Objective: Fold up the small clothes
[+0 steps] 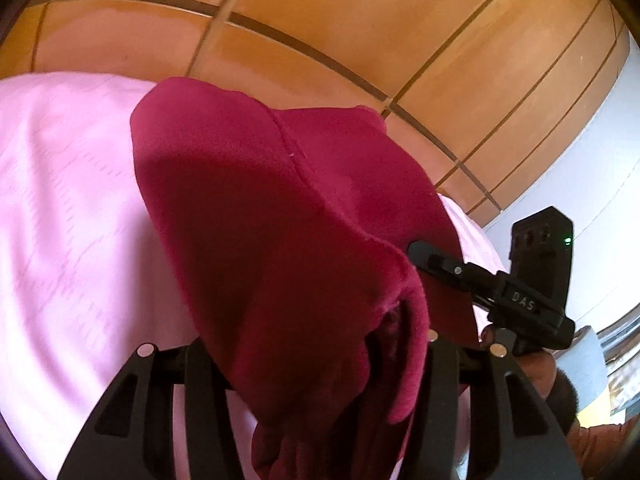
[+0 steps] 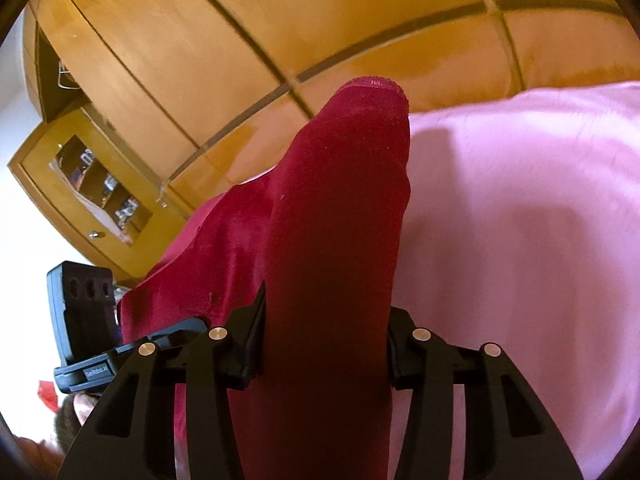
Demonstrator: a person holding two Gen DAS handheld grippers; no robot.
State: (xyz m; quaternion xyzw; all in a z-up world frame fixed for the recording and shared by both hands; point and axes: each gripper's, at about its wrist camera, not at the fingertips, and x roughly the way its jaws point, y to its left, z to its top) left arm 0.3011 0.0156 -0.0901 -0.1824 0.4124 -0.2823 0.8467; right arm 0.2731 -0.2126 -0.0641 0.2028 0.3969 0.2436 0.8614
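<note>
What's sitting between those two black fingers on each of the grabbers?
Dark red cloth. It fills the right gripper in the right wrist view and the left gripper in the left wrist view, above a pink sheet.

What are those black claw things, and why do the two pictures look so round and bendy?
They are grippers, two-finger tools that a person holds, one in each hand. Each carries a wide-angle camera that looks along its fingers, and that bends the picture. One picture comes from the left gripper, the other from the right gripper. Both are closed on the same dark red cloth, a small piece of clothing. Below it lies a pink sheet. Behind stand wooden cupboards.
</note>
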